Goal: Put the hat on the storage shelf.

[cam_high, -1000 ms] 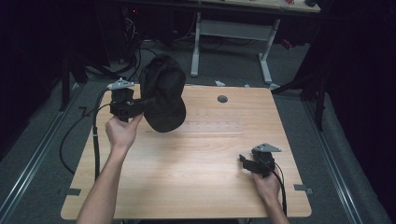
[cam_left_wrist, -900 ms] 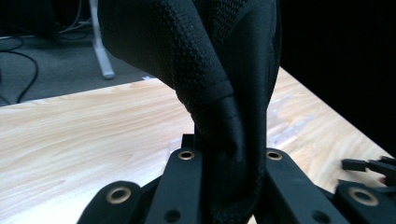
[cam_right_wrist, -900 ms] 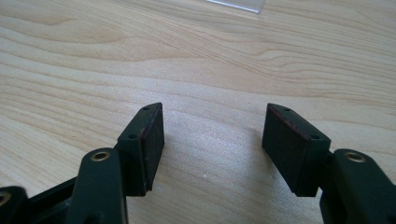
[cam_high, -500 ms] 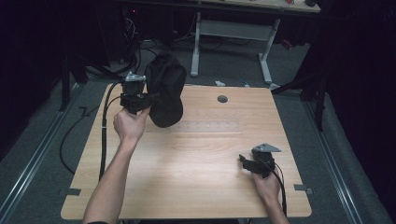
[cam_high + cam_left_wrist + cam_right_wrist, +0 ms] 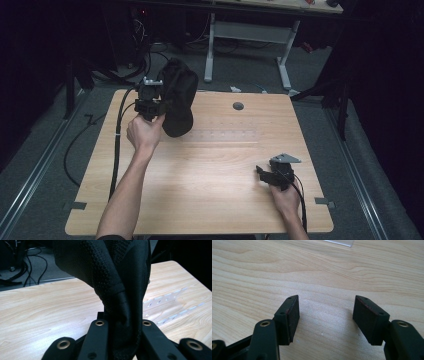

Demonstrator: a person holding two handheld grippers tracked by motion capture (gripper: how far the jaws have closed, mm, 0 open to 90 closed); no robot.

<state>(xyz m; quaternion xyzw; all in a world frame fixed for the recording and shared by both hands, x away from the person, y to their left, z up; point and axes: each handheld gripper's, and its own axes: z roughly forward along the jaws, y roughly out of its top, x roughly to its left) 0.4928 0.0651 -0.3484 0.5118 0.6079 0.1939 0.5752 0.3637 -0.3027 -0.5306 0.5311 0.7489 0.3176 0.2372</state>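
A black cloth bag [image 5: 180,95] hangs above the far left part of the wooden table [image 5: 210,170]. My left gripper [image 5: 161,103] is shut on it. In the left gripper view a bunched fold of the bag [image 5: 107,272] is pinched between the two jaws of that gripper [image 5: 121,326], and the cloth rises and hides the fingertips. My right gripper [image 5: 263,172] rests low at the near right of the table, held in a hand. Its pads [image 5: 293,315] stand apart over bare wood, with nothing between them at the gripper's middle [image 5: 325,315].
A clear strip with pale marks [image 5: 225,135] lies across the table's middle. A grey round grommet [image 5: 238,106] sits near the far edge. A black cable [image 5: 117,150] trails from the left gripper along the table's left side. A white desk frame [image 5: 250,35] stands beyond.
My left hand has carried the bag to the right, toward the table's far edge. The right gripper has stayed put.
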